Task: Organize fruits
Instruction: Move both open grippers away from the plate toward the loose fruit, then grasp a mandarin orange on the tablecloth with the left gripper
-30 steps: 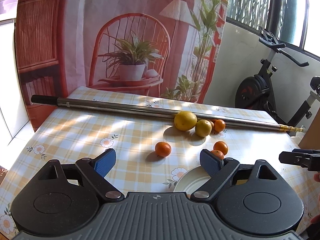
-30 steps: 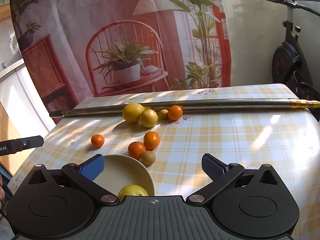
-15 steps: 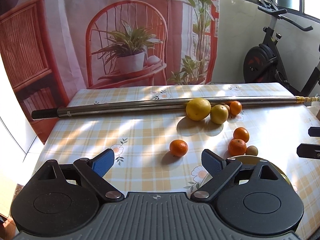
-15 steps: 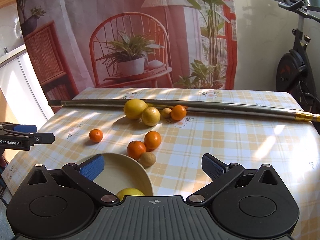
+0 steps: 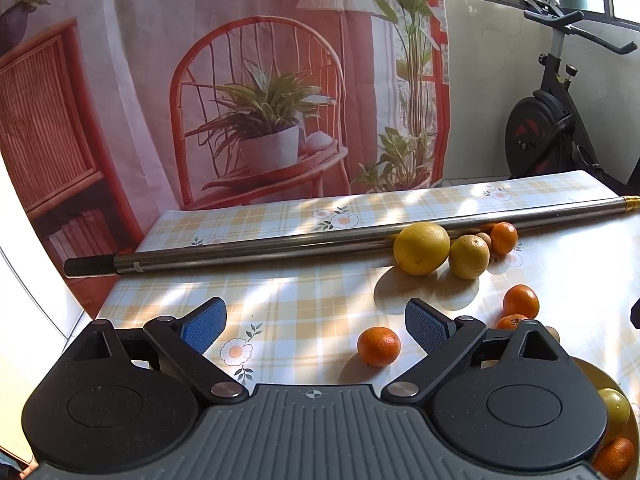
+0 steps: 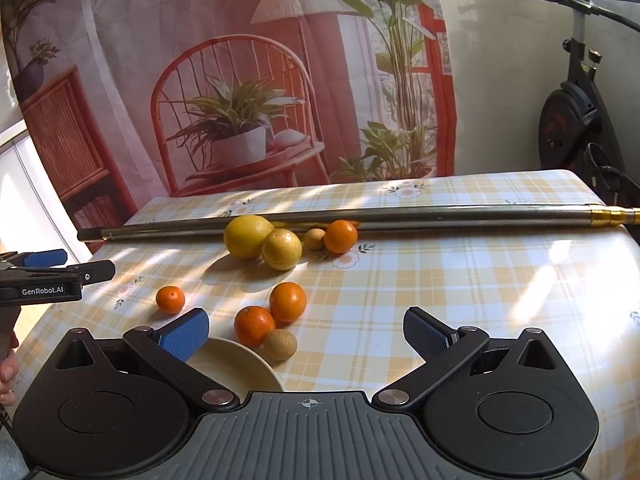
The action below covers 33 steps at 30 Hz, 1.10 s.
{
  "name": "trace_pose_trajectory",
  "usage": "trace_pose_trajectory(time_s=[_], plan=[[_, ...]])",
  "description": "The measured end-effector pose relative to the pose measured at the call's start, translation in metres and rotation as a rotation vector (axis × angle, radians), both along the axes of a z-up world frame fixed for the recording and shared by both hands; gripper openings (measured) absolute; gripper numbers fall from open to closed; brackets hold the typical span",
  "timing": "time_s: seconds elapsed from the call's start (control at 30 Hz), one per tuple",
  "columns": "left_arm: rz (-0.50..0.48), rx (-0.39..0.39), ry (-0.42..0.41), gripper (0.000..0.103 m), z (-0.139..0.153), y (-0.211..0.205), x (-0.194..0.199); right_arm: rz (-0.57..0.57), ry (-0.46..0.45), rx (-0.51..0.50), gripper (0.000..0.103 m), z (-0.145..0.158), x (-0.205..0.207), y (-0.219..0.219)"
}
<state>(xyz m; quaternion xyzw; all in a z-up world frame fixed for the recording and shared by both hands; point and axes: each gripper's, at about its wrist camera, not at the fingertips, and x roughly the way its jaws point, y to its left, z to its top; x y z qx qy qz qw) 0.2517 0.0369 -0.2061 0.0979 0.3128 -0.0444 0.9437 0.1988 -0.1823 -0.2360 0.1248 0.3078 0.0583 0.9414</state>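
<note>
Fruit lies on a checked tablecloth. A big yellow citrus (image 5: 421,248) (image 6: 247,236), a smaller yellow one (image 5: 469,257) (image 6: 281,249), a kiwi (image 6: 314,239) and an orange (image 6: 340,236) rest against a metal pole. A lone tangerine (image 5: 378,346) (image 6: 170,299) lies just ahead of my open, empty left gripper (image 5: 316,326). Two oranges (image 6: 287,301) (image 6: 254,325) and a brown kiwi (image 6: 280,344) sit by a cream bowl (image 6: 240,364). The bowl holds a yellow fruit (image 5: 614,410) and an orange (image 5: 614,458). My right gripper (image 6: 306,332) is open and empty above the bowl's edge.
A long metal pole (image 5: 280,246) (image 6: 440,216) lies across the table's far side. A printed curtain hangs behind the table. An exercise bike (image 5: 560,120) stands at the right. The left gripper's body (image 6: 44,280) shows at the left edge of the right wrist view.
My left gripper has swung left and back, so the fruit now sits to its right and the bowl's contents show. My right gripper has moved forward over the bowl. Both stay open.
</note>
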Motion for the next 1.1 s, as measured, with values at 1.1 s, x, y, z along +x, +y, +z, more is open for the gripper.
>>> trace_pose_trajectory(time_s=[1.1], plan=[[-0.123,-0.133,0.189,0.077,-0.055,-0.003,0.042,0.048,0.060,0.029,0.094,-0.009,0.014,-0.012]])
